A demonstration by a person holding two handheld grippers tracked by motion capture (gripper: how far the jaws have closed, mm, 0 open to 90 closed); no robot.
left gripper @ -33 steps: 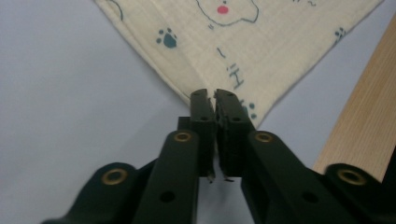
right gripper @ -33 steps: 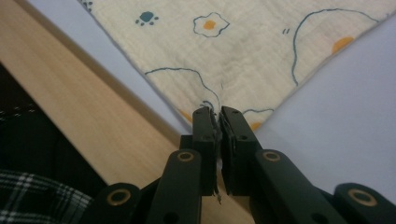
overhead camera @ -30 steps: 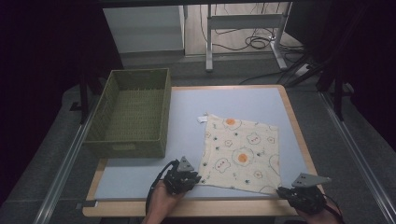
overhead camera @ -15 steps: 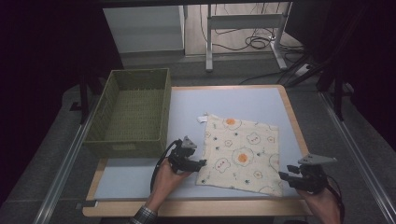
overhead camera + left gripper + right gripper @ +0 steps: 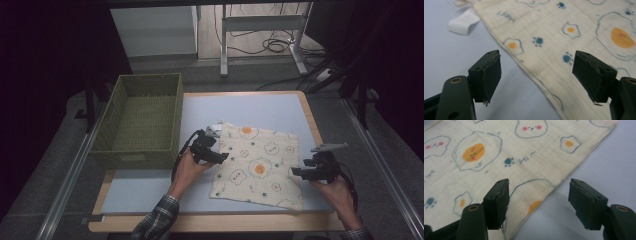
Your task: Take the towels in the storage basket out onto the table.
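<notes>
A cream cloth (image 5: pixel 257 162) printed with fried eggs and paw marks lies flat on the pale blue table mat (image 5: pixel 250 107). A small white tag (image 5: pixel 214 129) sticks out at its far left corner. My left gripper (image 5: pixel 220 156) hovers at the cloth's left edge. It is open, its jaws have just been opening, and the cloth's hem (image 5: pixel 541 82) lies below the gap, unpinched. My right gripper (image 5: pixel 295 171) is at the cloth's right edge. It is also open, its jaws have just been opening, and the cloth's edge (image 5: pixel 544 187) lies under them, untouched.
A green woven basket (image 5: pixel 142 117) stands at the left of the table, close to my left hand. The mat sits on a wooden tabletop (image 5: pixel 310 120). Bare mat lies beyond the cloth and along the near edge. Cables and a desk frame are on the floor behind.
Both hands have moved away from the cloth's near corners, farther up along its side edges. Both pairs of jaws have opened. The cloth lies as it did.
</notes>
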